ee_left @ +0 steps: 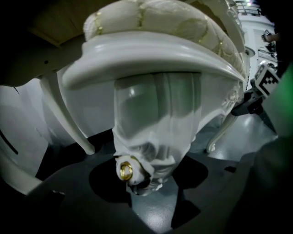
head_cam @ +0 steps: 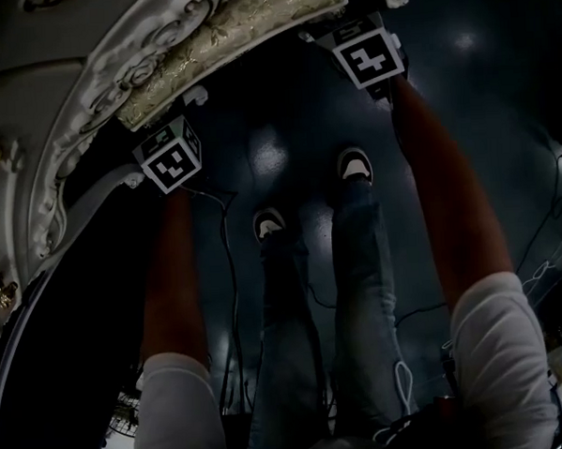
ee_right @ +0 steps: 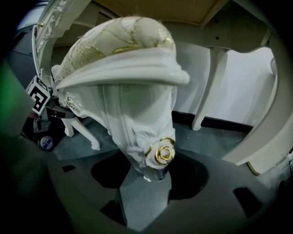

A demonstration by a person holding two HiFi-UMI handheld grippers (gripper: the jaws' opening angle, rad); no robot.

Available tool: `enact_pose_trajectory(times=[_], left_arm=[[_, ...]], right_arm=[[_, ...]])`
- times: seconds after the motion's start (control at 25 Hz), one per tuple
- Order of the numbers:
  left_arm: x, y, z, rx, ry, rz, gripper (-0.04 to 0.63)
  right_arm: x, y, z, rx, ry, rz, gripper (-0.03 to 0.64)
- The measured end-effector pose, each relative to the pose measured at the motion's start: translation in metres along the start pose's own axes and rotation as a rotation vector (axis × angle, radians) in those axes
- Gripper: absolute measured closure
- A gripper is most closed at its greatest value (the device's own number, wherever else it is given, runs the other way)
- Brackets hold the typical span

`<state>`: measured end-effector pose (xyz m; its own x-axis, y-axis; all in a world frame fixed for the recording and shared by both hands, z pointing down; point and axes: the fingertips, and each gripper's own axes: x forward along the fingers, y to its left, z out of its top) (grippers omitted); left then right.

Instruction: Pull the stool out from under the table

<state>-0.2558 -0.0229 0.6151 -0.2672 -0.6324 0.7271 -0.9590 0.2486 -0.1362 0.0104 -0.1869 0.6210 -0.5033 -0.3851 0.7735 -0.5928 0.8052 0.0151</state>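
Observation:
The stool (head_cam: 229,38) has a white carved frame and a gold-patterned cushion; in the head view it sits at the top, beside the table's carved white rim (head_cam: 65,136). My left gripper (head_cam: 162,133) holds the stool's near left corner. My right gripper (head_cam: 350,20) holds its near right corner. In the left gripper view a white leg top with a gold rose (ee_left: 126,170) fills the space between the wide-set jaws of the left gripper (ee_left: 146,183). The right gripper (ee_right: 151,176) view shows another leg with a gold rose (ee_right: 163,153) the same way. The pads themselves are hidden.
The table's wooden underside (ee_right: 192,11) hangs over the stool's far part, with white table legs (ee_right: 208,91) behind. The person's legs and shoes (head_cam: 353,165) stand on the dark glossy floor between the arms. Cables (head_cam: 229,268) trail across the floor.

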Motion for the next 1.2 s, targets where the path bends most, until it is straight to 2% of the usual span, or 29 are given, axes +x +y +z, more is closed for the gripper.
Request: enact_pose_trajectory(times=[0.08, 0.32, 0.64, 0.84, 0.96, 1.2], left_arm=[[-0.006, -0.004, -0.007, -0.008, 0.023, 0.004, 0.325], [-0.024, -0.015, -0.026, -0.056, 0.022, 0.036, 0.325], [-0.039, -0.027, -0.042, -0.085, 0.065, 0.045, 0.325], [-0.047, -0.03, -0.05, -0.103, 0.061, 0.067, 0.325], [-0.058, -0.037, -0.063, -0.11, 0.074, 0.075, 0.325], [-0.091, -0.065, -0.097, -0.09, 0.068, 0.096, 0.324]], right_arm=[[-0.002, 0.001, -0.004, -0.008, 0.009, 0.007, 0.374], [-0.013, 0.003, -0.015, -0.043, 0.041, 0.036, 0.374], [-0.022, 0.005, -0.021, -0.064, 0.018, 0.061, 0.374], [-0.023, 0.006, -0.027, -0.091, 0.022, 0.072, 0.374], [-0.031, 0.009, -0.039, -0.123, 0.036, 0.079, 0.374], [-0.059, 0.017, -0.08, -0.128, -0.007, 0.095, 0.374]])
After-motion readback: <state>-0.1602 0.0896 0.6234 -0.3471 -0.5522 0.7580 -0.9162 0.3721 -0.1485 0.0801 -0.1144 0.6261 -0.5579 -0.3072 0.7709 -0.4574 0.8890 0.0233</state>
